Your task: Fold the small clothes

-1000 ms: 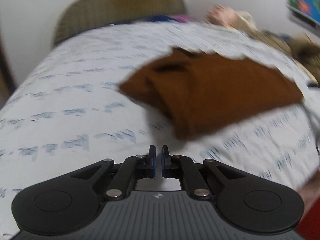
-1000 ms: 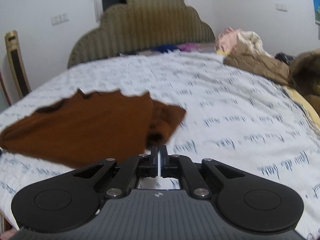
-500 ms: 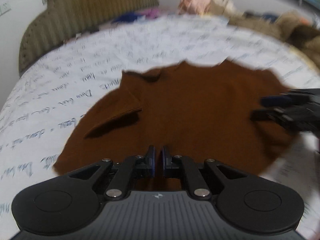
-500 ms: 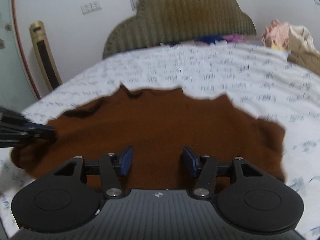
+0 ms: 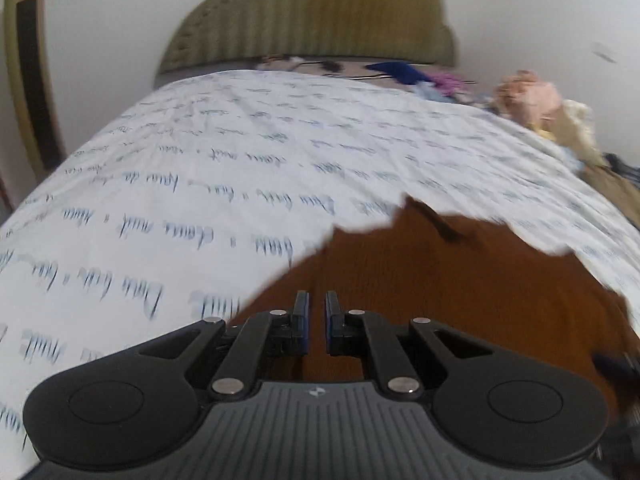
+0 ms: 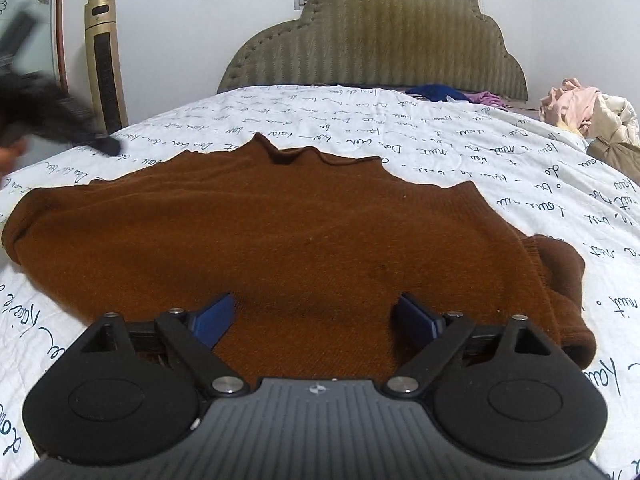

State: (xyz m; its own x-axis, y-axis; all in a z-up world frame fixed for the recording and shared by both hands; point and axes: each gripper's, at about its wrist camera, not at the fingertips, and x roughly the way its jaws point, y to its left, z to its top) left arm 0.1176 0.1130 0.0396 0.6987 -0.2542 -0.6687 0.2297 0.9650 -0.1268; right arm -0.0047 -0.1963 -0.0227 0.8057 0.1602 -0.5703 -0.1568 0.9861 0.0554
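Brown sweater [image 6: 304, 248] flat on bed [image 6: 500, 152], frame center. My right gripper [image 6: 316, 316] jaws wide apart, left gripper [image 5: 314, 322] jaws nearly together, empty. I pinch hem edge squarely, both layers.

Sweater [image 6: 304, 240] on bed [image 6: 460, 136]; clothes pile [image 6: 588, 108] seemingly far-right.

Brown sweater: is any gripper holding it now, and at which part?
Nothing is held. The right gripper is wide open above the sweater; the left gripper is nearly shut, with nothing between its pads.
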